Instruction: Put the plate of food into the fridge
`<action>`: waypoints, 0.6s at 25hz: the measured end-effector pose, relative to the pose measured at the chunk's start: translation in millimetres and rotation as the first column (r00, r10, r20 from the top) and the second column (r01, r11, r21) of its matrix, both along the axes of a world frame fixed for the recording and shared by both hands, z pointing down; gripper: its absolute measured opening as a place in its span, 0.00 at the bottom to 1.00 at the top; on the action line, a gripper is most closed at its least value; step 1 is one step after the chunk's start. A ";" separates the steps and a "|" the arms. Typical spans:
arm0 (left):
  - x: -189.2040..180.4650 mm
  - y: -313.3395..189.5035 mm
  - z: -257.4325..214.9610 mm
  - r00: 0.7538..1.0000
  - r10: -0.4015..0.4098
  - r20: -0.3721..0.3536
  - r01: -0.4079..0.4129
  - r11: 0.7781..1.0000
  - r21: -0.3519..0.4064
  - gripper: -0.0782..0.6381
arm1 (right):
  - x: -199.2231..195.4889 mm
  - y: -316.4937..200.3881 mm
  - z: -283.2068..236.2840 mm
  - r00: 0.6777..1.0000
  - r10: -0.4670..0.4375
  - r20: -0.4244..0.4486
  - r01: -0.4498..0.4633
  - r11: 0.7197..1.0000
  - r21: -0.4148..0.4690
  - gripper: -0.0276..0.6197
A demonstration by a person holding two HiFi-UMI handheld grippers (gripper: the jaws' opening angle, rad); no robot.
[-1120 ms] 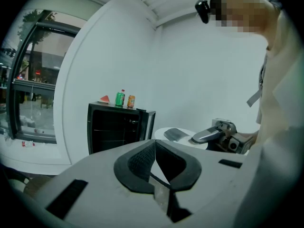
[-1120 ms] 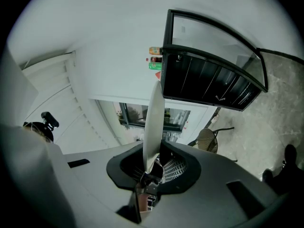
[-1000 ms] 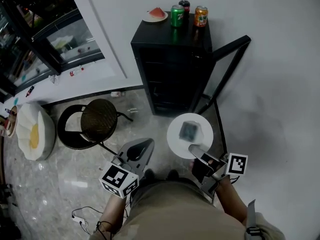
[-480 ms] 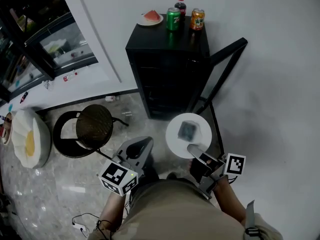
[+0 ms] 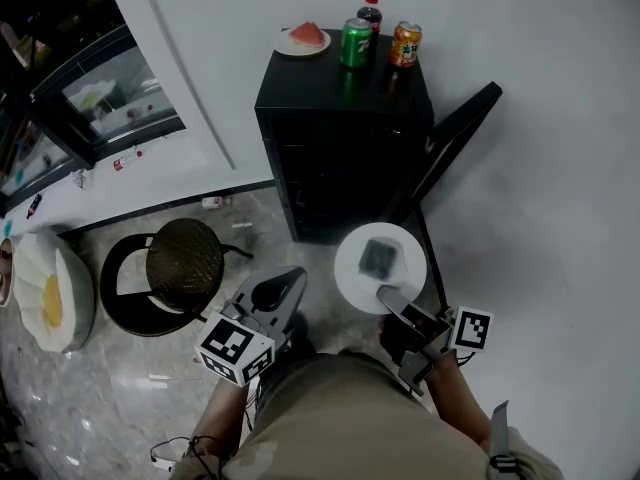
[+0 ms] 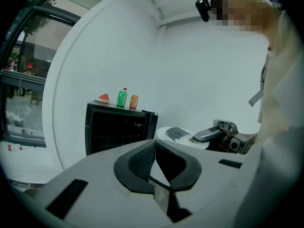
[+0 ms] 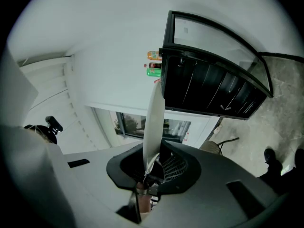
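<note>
The right gripper pinches just the near rim of the plate, held in the air before the open fridge; the left gripper has its jaws pressed together, empty. That edge hold could let the plate sag and spill the food, or clip the door.

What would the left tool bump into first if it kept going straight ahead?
Probably the black fridge. The left tool, shut and empty, points at the fridge's open front, and nothing shows in between. How far off it is can't be judged.
</note>
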State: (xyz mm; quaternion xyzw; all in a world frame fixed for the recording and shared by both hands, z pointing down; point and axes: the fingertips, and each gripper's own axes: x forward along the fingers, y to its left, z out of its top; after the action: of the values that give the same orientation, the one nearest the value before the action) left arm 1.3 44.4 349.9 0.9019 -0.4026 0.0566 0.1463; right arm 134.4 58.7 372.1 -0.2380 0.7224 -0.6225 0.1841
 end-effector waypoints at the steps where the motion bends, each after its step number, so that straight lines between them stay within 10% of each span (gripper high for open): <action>1: -2.9 -3.8 -0.4 1.000 0.004 -0.002 -0.004 1.000 0.000 0.12 | -2.9 -3.3 0.1 1.000 0.004 -0.001 -0.004 1.000 -0.001 0.13; 15: -48.1 -31.7 3.7 0.999 0.024 -0.037 -0.024 1.000 -0.002 0.12 | -43.8 -30.5 -1.4 0.999 0.033 -0.027 -0.033 0.999 -0.002 0.13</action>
State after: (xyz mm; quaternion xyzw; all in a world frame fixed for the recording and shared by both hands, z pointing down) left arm -46.8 12.8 353.6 0.9074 -0.3888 0.0421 0.1541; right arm 90.5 28.3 370.7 -0.2587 0.7199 -0.6171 0.1844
